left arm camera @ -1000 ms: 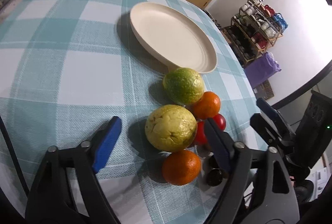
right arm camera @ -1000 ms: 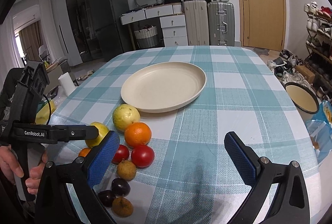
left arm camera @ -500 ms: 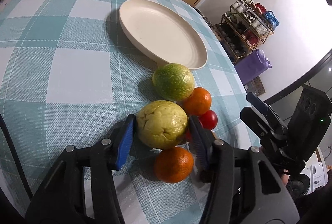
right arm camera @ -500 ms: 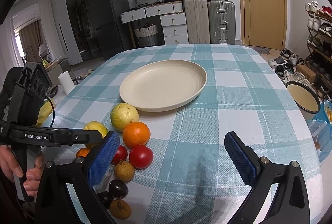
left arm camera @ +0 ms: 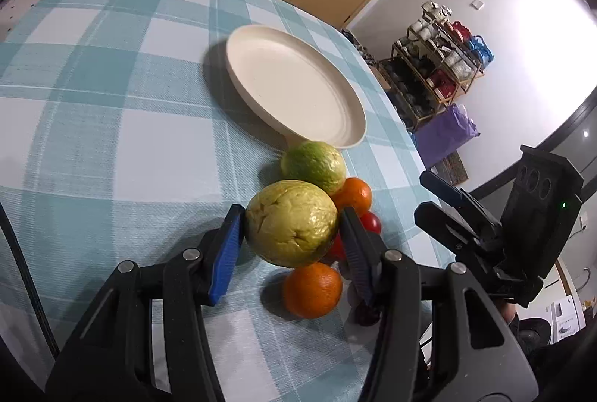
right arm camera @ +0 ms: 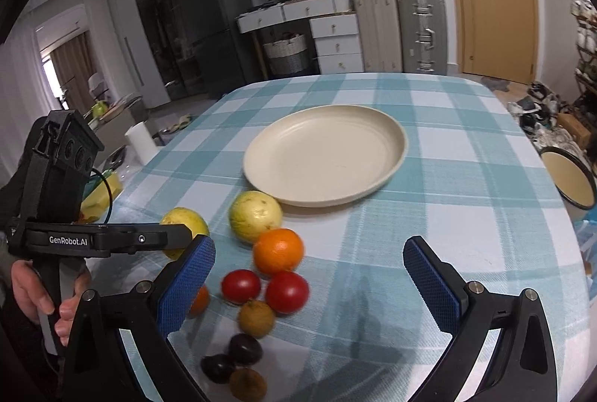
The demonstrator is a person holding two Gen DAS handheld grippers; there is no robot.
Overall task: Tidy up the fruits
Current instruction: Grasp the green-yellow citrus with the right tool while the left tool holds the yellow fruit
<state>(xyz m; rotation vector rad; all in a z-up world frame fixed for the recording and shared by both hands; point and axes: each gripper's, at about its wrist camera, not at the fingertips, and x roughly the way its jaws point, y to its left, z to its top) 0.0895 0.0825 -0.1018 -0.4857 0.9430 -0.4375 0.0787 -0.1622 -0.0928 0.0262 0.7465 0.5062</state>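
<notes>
My left gripper point(left arm camera: 291, 238) is shut on a yellow guava point(left arm camera: 293, 223), held just above the checked tablecloth. It shows partly behind the left gripper in the right wrist view point(right arm camera: 184, 221). Beyond it lie a green guava point(left arm camera: 313, 165), an orange point(left arm camera: 352, 195), red tomatoes point(left arm camera: 371, 223) and a second orange point(left arm camera: 312, 289). The cream plate point(left arm camera: 294, 92) stands farther back, bare. My right gripper point(right arm camera: 308, 282) is open and empty, low over the table in front of the fruit pile, with tomatoes point(right arm camera: 286, 291) and an orange point(right arm camera: 278, 251) between its fingers.
Small brown and dark fruits point(right arm camera: 244, 349) lie at the near table edge. A shoe rack point(left arm camera: 440, 66) and purple bag point(left arm camera: 446, 133) stand past the table's right edge. Suitcases point(right arm camera: 421, 29), drawers and a fridge line the far wall. A round tin point(right arm camera: 567, 178) sits off the table's right side.
My left gripper closed around the yellow guava and lifted it slightly. My right gripper stayed open and drifted a little closer to the fruit.
</notes>
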